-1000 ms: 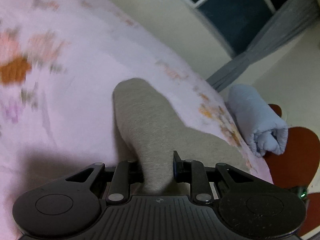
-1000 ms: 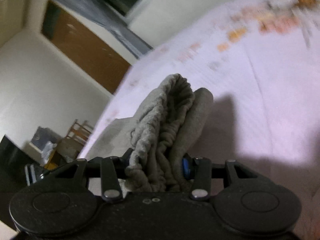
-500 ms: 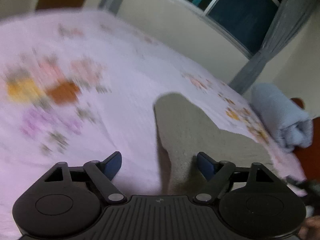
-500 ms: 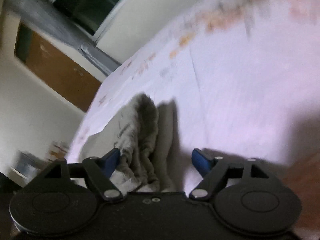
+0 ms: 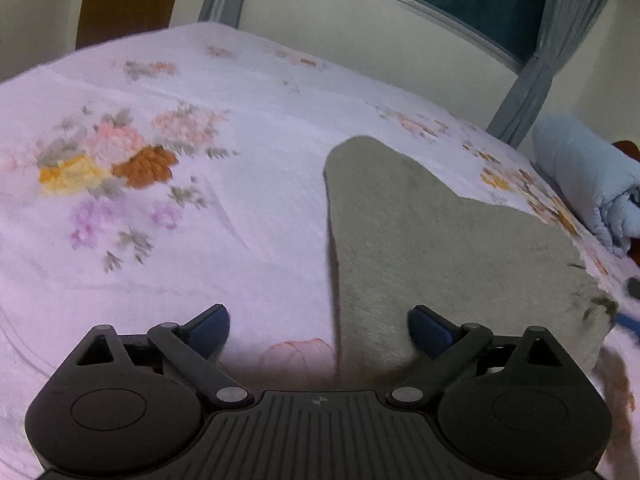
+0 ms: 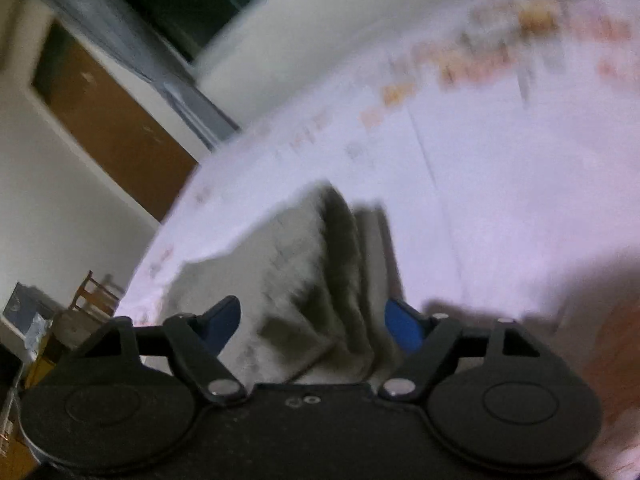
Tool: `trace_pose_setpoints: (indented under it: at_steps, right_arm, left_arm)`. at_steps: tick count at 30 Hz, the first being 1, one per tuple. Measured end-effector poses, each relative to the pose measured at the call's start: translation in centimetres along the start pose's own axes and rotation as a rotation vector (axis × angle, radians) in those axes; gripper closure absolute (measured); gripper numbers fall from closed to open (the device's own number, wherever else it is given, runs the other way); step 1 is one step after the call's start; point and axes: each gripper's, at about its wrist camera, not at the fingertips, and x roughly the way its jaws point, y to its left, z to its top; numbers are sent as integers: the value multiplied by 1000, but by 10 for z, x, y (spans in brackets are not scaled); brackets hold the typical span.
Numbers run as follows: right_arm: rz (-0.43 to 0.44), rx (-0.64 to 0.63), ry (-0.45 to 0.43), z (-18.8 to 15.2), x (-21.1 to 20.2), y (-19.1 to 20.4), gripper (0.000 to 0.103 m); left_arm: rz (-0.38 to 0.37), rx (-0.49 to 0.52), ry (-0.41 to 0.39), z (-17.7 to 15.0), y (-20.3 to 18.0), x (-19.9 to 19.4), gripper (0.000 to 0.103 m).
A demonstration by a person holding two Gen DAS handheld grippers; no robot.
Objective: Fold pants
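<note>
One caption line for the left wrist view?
Left gripper, jaws opening, above folded grey pants on floral bedsheet.

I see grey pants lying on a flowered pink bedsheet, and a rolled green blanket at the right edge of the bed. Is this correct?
Not quite: the rolled blanket is light blue, not green, as the left wrist view shows. The rest holds: the grey pants lie on the flowered pink bedsheet, with the blanket at the bed's right edge.

— We get dim, pinkish indoor light; the dark glass window (image 5: 476,4) gives none, and shadow pools under the left view's black casing.

— Our right view is smeared with motion blur; both bend at the edges.
</note>
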Motion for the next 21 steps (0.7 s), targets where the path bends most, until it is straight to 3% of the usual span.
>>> trace_pose_setpoints:
  at_steps: [1,3,6,9,10,12,15,21]
  right_arm:
    - [-31,-92,-23,0,-6,15,7]
    - [-118,-258,-36,-1,-3,43,6]
    - [-355,-421,61,-5,31,58,6]
    - [-375,-361,95,-12,37,34,6]
    - [-419,-340,91,-12,35,28,5]
    - [-393,-287,87,-12,24,20,6]
    - [-381,-303,6,-14,-4,32,6]
    - [-347,-304,-22,-18,-42,51,6]
  left_arm:
    - [3,4,2,0,-1,1,3]
    - [11,-11,2,-1,-2,3,1]
    - [19,-26,-1,0,-4,2,1]
    - [40,15,-28,0,-1,-6,1]
    - [43,24,-28,0,0,-9,1]
    - [49,19,-35,1,5,-15,1]
    - [62,17,-51,1,8,-29,1]
    - [75,54,-89,-10,1,-71,1]
